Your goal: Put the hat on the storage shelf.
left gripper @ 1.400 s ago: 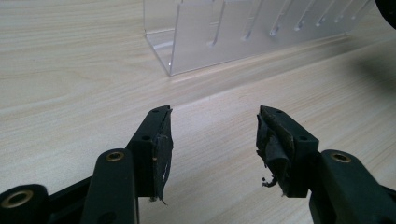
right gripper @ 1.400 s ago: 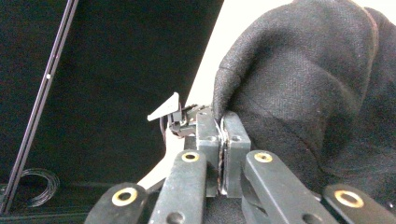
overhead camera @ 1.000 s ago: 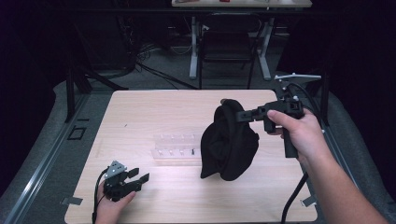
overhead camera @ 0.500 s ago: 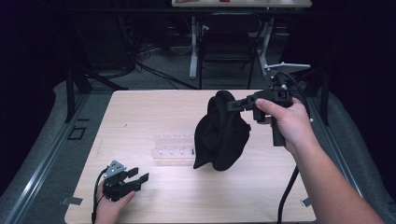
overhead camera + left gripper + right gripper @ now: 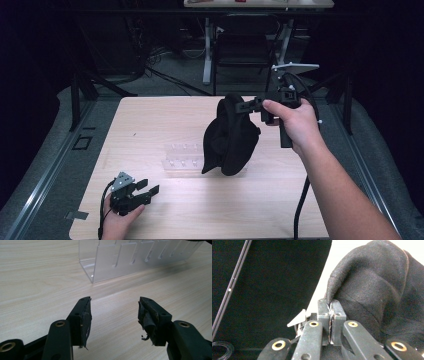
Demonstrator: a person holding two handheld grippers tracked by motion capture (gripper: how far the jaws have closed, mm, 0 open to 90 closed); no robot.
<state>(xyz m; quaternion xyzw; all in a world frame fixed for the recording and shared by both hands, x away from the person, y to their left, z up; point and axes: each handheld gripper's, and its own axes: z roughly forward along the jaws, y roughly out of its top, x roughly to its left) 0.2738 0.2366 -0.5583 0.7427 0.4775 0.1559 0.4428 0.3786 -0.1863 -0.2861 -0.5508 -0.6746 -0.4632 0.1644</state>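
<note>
Dark room all around, cables and desk legs up top of the high view, pale wooden table [image 5: 150, 125] in the middle. Black cloth thing [image 5: 230, 137], looks like a hat or a soft bag, hard to call, hanging just right of frame centre, pinched at its top edge by the right gripper [image 5: 252, 105]. Jaws squeezed tight together there, a fold of fabric [image 5: 362, 290] caught between them in the right gripper view, rest of the cloth bulging off to the right of that picture. Long axis pretty much vertical, drooping from the pinch down toward the table, bottom end over or maybe touching the clear plastic rack [image 5: 182, 156]; can't tell which from up here. Left gripper [image 5: 142, 192] down in the lower left of the high view, resting low by the near table edge, jaws spread wide with nothing between them. Left gripper view looking across bare wood at the rack [image 5: 140, 257] in the upper half of the frame. So, the bit that probably matters: cloth sits up and to the right of the open left gripper, well apart from it, with the rack between the two. Right hand [image 5: 295, 122] clearly the nearer one, already carrying it. Guessing any handover or second grip means reaching the left one up-right past the rack toward the hanging lower end.
</note>
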